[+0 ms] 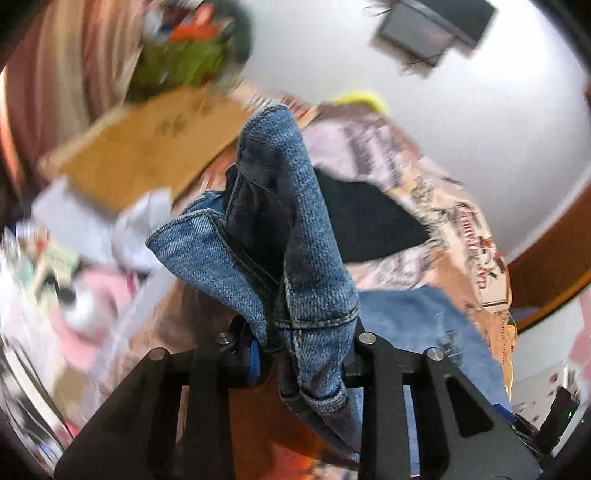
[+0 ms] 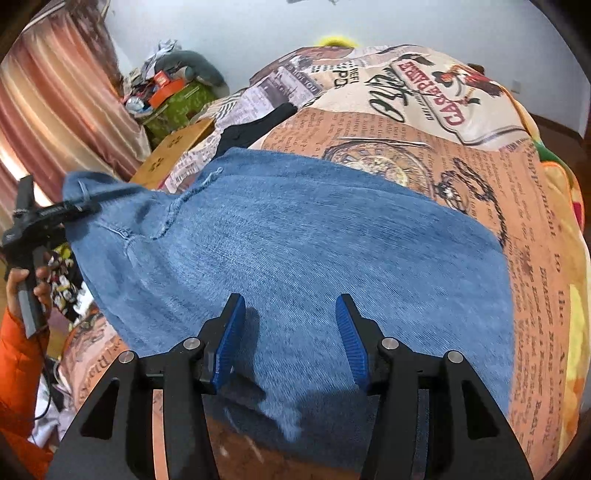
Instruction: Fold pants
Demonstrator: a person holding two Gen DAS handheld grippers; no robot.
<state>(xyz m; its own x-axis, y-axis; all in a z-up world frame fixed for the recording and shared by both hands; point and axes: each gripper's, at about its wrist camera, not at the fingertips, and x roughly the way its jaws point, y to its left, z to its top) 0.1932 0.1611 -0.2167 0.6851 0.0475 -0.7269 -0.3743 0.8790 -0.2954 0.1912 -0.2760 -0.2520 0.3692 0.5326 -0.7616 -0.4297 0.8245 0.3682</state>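
Left gripper (image 1: 306,350) clenched on bunched denim of the jeans (image 2: 295,258); fold of hem and seam pokes up between the fingers in left wrist view, pad (image 1: 255,360) pressed against cloth. Same gripper visible at far left of right wrist view (image 2: 79,206), gripping the lifted corner of the jeans, held by a hand (image 2: 26,288) with orange sleeve (image 2: 18,369).

Right gripper (image 2: 290,343) released, blue pads (image 2: 231,343) apart, nothing pinched; hovering over the near part of the jeans, contact with cloth cannot tell.

Jeans spread flat on printed blanket (image 2: 461,155) over bed, one corner raised at left by the left gripper, rest lying across the blanket. Black garment (image 2: 255,127) on blanket just beyond jeans' far edge, partly tucked behind it.

Background, left wrist view heavily blurred: wooden board (image 1: 147,147), green box (image 2: 181,103) with clutter on top, pink curtain (image 2: 55,92), white wall (image 2: 240,29), dark screen on wall (image 1: 432,29). Yellow item (image 2: 338,40) at far edge of bed, kind cannot tell.
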